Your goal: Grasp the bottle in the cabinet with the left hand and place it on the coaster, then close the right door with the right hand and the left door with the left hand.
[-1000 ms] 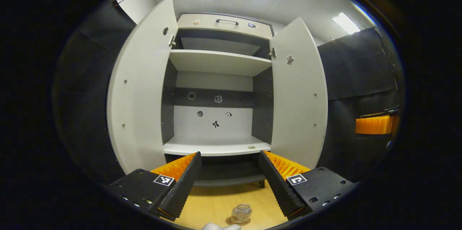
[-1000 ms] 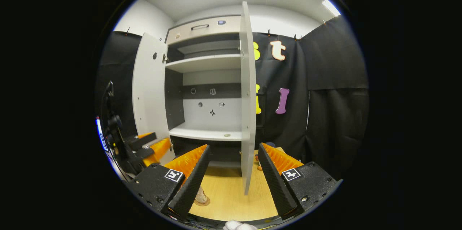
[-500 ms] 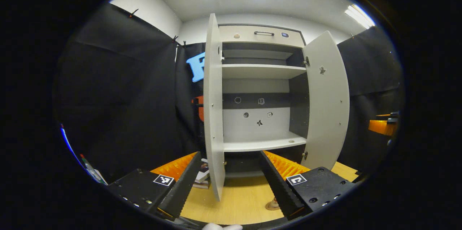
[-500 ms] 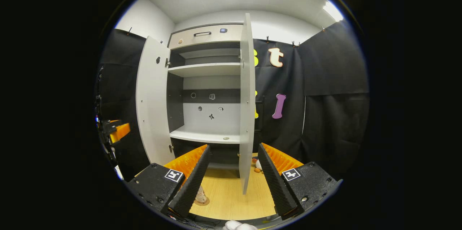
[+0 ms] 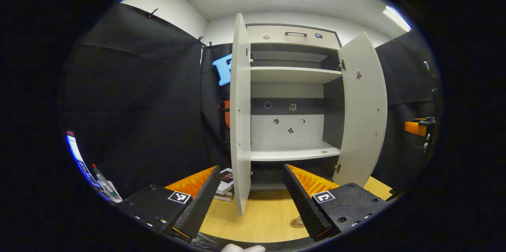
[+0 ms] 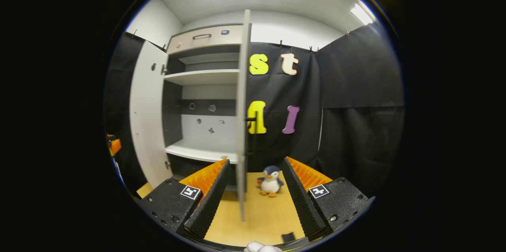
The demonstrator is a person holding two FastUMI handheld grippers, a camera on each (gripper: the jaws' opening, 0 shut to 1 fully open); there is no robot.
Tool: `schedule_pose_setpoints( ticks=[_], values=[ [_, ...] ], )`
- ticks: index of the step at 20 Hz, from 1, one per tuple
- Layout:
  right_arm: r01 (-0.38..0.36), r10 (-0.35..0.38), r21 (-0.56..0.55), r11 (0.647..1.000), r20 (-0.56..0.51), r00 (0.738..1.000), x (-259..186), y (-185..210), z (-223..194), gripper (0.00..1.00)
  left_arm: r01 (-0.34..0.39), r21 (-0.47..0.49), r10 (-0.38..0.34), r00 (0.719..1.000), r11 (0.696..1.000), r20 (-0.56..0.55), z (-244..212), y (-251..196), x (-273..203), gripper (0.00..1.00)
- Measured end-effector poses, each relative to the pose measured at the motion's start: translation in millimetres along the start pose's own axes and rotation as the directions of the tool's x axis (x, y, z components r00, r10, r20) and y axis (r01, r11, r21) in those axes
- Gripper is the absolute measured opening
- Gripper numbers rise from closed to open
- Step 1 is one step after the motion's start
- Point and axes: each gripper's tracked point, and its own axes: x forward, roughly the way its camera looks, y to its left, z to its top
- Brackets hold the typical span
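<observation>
Left gripper (image 5: 251, 200) agape, empty; left door (image 5: 240, 117) edge-on between fingers

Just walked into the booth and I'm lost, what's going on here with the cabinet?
A person holds a hand-held gripper in each hand before an open cabinet. The left gripper is open, its jaws either side of the left door's edge; the right gripper is open at the right door's edge. Both doors stand open, neither gripped. The coaster lies on the table, partly hidden.
</observation>
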Motion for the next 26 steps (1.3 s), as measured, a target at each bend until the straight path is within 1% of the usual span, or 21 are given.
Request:
schedule_pose_setpoints(
  ticks=[1,2,6,10,11,12,13,14,16,17,18,19,20,21,22,23,26],
  values=[
    [0.005,-0.005,-0.003,1.0,-0.001,1.0,4,-3,1,0.82,0.005,-0.009,-0.005,1.0,1.0,-0.002,1,-6,1,0.93],
    [0.004,-0.004,-0.002,1.0,0.0,1.0,8,-4,3,0.82,0.004,-0.016,-0.004,1.0,1.0,-0.008,1,-14,3,0.96],
    [-0.036,0.036,0.009,0.999,-0.011,0.999,23,-3,3,0.82,-0.035,-0.018,0.036,0.999,0.999,0.005,7,-30,6,0.96],
    [-0.12,0.12,0.033,0.992,-0.026,0.992,31,9,2,0.82,-0.088,-0.012,0.088,0.996,0.996,0.024,16,-43,9,0.96],
    [-0.138,0.139,0.033,0.99,-0.03,0.99,33,12,1,0.82,-0.101,-0.009,0.101,0.995,0.995,0.023,16,-44,9,0.93],
    [-0.159,0.16,0.036,0.987,-0.036,0.986,34,15,1,0.82,-0.115,-0.007,0.115,0.993,0.993,0.022,16,-46,9,0.92],
    [-0.176,0.178,0.038,0.984,-0.041,0.983,33,16,1,0.82,-0.128,-0.005,0.128,0.992,0.992,0.018,15,-48,10,0.92],
    [-0.199,0.201,0.039,0.979,-0.046,0.979,33,20,0,0.82,-0.14,-0.006,0.141,0.99,0.99,0.014,14,-50,9,0.96],
    [-0.234,0.237,0.053,0.971,-0.064,0.969,32,27,-2,0.82,-0.164,-0.008,0.164,0.986,0.986,0.004,11,-53,8,0.96],
    [-0.244,0.248,0.058,0.968,-0.075,0.966,30,31,-4,0.82,-0.167,-0.01,0.167,0.986,0.986,-0.001,10,-54,9,0.96],
    [-0.253,0.257,0.056,0.966,-0.076,0.963,29,32,-4,0.81,-0.169,-0.01,0.169,0.986,0.986,-0.004,11,-56,9,0.99],
    [-0.261,0.264,0.048,0.964,-0.078,0.961,30,34,-4,0.82,-0.167,-0.009,0.166,0.986,0.986,-0.009,9,-57,9,0.95],
    [-0.265,0.268,0.046,0.963,-0.077,0.96,29,35,-4,0.81,-0.159,-0.007,0.158,0.987,0.987,-0.012,9,-57,10,0.96],
    [-0.268,0.271,0.046,0.962,-0.079,0.959,29,38,-4,0.79,-0.153,-0.005,0.153,0.988,0.988,-0.014,8,-57,12,0.93],
    [-0.274,0.276,0.044,0.961,-0.079,0.958,28,41,-4,0.82,-0.146,-0.003,0.145,0.989,0.989,-0.012,7,-54,14,0.93],
    [-0.273,0.275,0.041,0.961,-0.078,0.958,28,43,-3,0.82,-0.132,-0.002,0.132,0.991,0.991,-0.008,8,-52,15,0.96],
    [-0.249,0.251,0.044,0.968,-0.069,0.965,29,48,-3,0.81,-0.101,0.0,0.101,0.995,0.995,0.0,9,-40,20,0.96]
  ],
)
